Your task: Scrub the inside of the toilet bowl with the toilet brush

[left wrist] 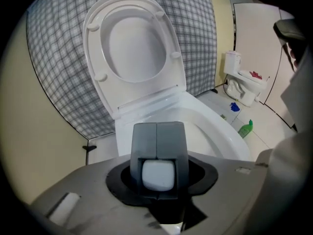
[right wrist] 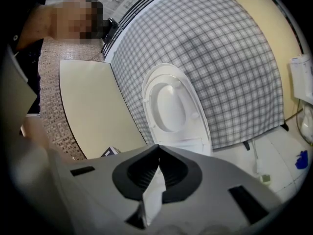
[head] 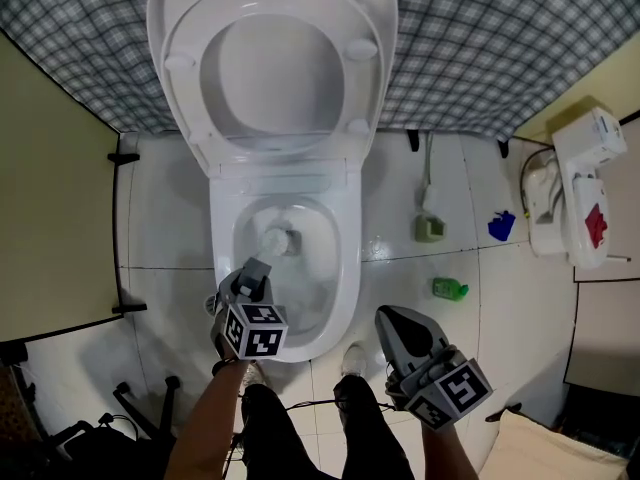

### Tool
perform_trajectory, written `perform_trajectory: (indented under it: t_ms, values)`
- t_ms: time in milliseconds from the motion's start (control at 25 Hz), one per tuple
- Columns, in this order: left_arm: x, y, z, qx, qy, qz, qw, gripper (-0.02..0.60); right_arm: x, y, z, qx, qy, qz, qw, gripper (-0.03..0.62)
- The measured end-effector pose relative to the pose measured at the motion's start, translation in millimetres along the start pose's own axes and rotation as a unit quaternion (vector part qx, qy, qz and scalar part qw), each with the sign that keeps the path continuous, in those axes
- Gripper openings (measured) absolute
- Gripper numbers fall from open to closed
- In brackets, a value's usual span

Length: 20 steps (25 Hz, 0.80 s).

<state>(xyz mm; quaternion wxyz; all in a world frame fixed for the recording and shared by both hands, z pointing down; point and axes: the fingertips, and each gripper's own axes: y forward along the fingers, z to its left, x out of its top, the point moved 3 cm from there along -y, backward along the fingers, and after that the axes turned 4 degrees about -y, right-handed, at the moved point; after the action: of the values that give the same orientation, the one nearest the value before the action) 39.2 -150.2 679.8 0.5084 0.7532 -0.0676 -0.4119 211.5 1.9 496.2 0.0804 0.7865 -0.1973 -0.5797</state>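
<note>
Nearest the camera, the person's dark-trousered legs (head: 362,430) are standing at the front of the toilet. The right claw (head: 392,318) is hovering beside the front rim on the right, its two jaws pressed together with nothing between them, as the right gripper view shows (right wrist: 157,150). The left claw (head: 256,268) is reaching over the toilet bowl (head: 350,258), and its jaws are closing tightly on the white handle of the toilet brush (left wrist: 157,174). The brush is slanting down into the bowl, with its head (head: 272,239) sitting low inside near the drain opening. Behind the bowl, the seat (head: 182,88) is standing raised against the lid. On the white tiled floor to the right, a green bottle (head: 449,288) is lying near the bowl, and a small blue object (head: 501,226) is lying farther off. A checked wall (head: 500,38) is filling the background.
</note>
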Motion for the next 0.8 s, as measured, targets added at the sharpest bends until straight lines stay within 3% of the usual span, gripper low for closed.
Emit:
perform_trajectory:
  t_ms: [360, 560, 800]
  values:
    - [-30.1, -18.3, 3.2, -0.052, 0.047, 0.065, 0.9954, 0.173, 1.1, 8.3, 20.8, 0.010, 0.006, -0.008, 1.000, 0.000]
    - [-45.4, -25.7, -9.2, -0.115, 0.068, 0.107, 0.9852, 0.172, 3.9, 8.1, 29.6, 0.006, 0.006, -0.016, 1.000, 0.000]
    - [-51.3, -14.4, -27.9, -0.139, 0.081, 0.120, 0.9797, 0.170, -4.4, 5.7, 33.8, 0.005, 0.008, -0.007, 1.000, 0.000]
